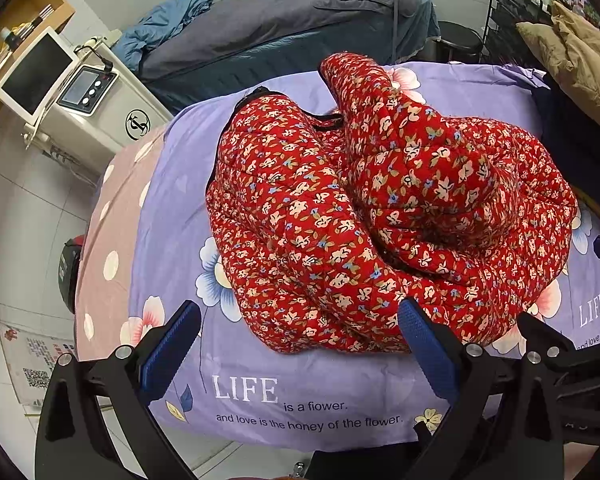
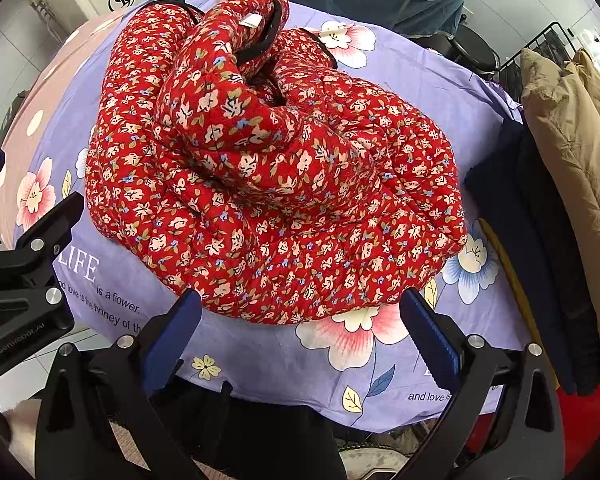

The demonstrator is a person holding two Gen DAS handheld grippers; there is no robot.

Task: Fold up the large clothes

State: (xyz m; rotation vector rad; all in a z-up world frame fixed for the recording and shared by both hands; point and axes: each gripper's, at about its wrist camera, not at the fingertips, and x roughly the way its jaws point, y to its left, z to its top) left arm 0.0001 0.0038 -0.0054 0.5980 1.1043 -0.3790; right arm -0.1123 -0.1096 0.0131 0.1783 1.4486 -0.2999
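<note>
Jacket, red with small flowers, lies bunched in a folded heap on the purple flowered sheet covering the table, sleeves laid over its middle; left gripper hovers just short of its near hem, fingers spread wide, holding nothing; right gripper hangs likewise at the near edge, wide and empty; tan coat lies to the right, beside the sheet

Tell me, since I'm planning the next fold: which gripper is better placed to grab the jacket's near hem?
Probably left. The left gripper is open with one finger overlapping the red floral quilted jacket hem; the right gripper, also open, sits just short of it.
</note>
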